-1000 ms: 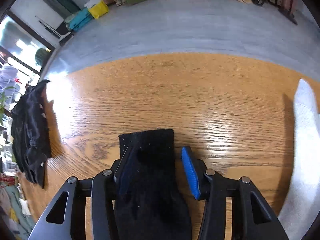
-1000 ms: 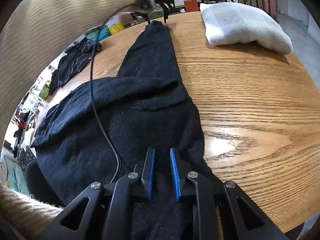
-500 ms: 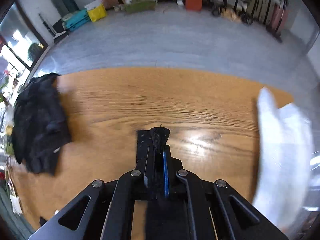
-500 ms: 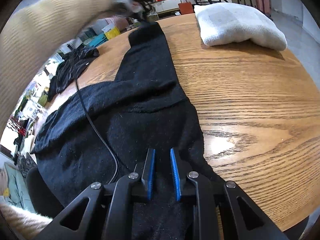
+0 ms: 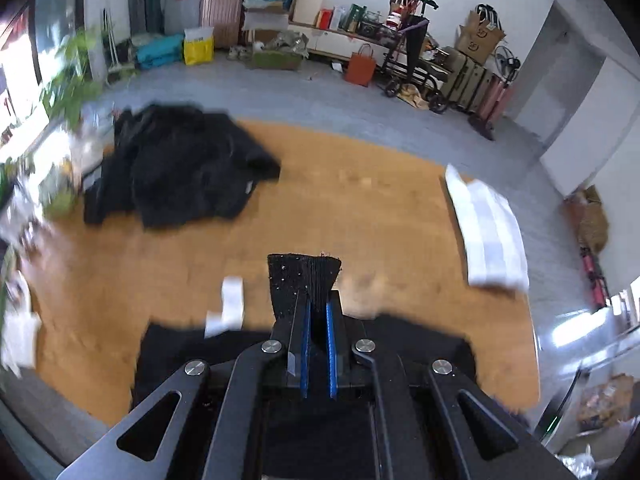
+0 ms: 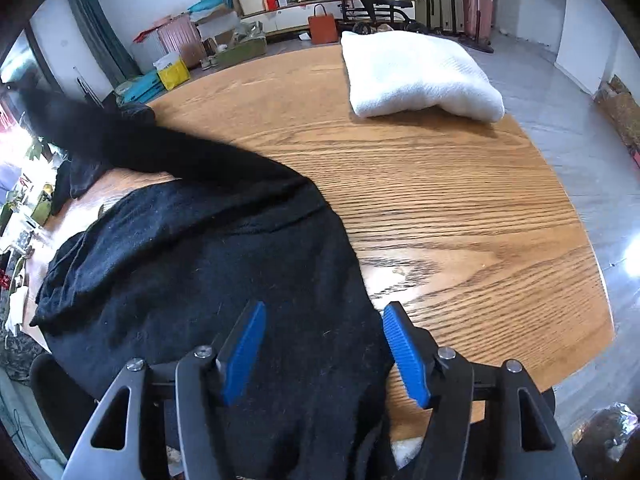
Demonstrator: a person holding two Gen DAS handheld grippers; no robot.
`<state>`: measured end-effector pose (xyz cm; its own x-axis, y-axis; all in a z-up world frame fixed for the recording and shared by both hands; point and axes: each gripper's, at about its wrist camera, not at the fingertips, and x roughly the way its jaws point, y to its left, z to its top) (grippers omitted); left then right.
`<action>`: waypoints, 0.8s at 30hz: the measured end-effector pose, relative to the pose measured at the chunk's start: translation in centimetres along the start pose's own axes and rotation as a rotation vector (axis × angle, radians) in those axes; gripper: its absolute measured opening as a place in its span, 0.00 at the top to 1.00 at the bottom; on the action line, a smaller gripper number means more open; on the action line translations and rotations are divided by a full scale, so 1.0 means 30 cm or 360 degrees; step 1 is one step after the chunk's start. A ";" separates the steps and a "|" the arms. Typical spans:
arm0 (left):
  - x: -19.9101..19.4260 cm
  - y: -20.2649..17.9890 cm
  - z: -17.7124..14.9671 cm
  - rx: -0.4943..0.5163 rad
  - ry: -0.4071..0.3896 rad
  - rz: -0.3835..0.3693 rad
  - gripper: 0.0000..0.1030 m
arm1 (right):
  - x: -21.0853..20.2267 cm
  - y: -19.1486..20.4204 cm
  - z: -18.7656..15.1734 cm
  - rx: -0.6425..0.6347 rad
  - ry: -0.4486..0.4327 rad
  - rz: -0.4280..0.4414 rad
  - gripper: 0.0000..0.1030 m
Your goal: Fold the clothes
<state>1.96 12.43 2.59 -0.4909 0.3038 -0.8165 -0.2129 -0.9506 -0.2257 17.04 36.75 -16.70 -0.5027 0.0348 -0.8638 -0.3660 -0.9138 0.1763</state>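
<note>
Black knit sweater [image 6: 208, 280] spread over the near side of the wooden table [image 6: 460, 216], its sleeve cuff [image 5: 304, 280] pinched in the left gripper [image 5: 317, 320] and lifted above the body. Right gripper [image 6: 324, 340] spread wide over the hem, gripping nothing. Best to carry the sleeve across flat, keeping the body pinned and smooth, clear of the folded white garment [image 6: 416, 76].

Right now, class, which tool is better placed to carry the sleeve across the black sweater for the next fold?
Left. The left tool is shut on the sleeve cuff, lifted above the table. The right tool is open over the black sweater, gripping nothing.
</note>
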 end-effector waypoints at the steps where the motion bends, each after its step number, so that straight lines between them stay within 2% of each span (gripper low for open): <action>1: 0.023 0.036 -0.045 -0.0021 -0.0002 -0.0023 0.93 | -0.007 -0.001 -0.004 0.0025 -0.0003 0.0037 0.36; 3: 0.078 0.119 -0.153 -0.0078 0.0008 -0.0065 0.93 | -0.008 -0.015 -0.011 0.0120 0.0023 0.0151 0.36; 7: 0.207 0.234 -0.305 -0.0211 0.0079 -0.0122 0.94 | -0.023 -0.045 -0.021 0.0256 0.0023 0.0222 0.36; 12: 0.224 0.293 -0.390 -0.0258 -0.0008 -0.0202 0.93 | -0.015 -0.056 0.018 0.0327 0.0027 0.0232 0.36; 15: 0.218 0.288 -0.421 -0.0263 -0.0023 -0.0205 0.93 | -0.004 -0.057 0.052 0.0351 0.0032 0.0223 0.35; 18: 0.234 0.277 -0.462 -0.0270 -0.0019 -0.0176 0.93 | 0.012 -0.009 0.101 0.0327 0.0017 0.0250 0.36; 23: 0.278 0.277 -0.539 -0.0336 0.0018 -0.0141 0.93 | 0.032 0.190 0.170 0.0093 -0.0089 0.0431 0.36; 24: 0.282 0.286 -0.550 -0.0358 0.0015 -0.0148 0.93 | 0.044 0.232 0.171 0.0042 -0.0084 0.0432 0.37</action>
<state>9.92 5.82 -15.03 -0.4697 0.3911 -0.7914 -0.0626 -0.9090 -0.4121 9.81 32.51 -14.19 -0.6251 -0.1879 -0.7576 -0.2323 -0.8818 0.4104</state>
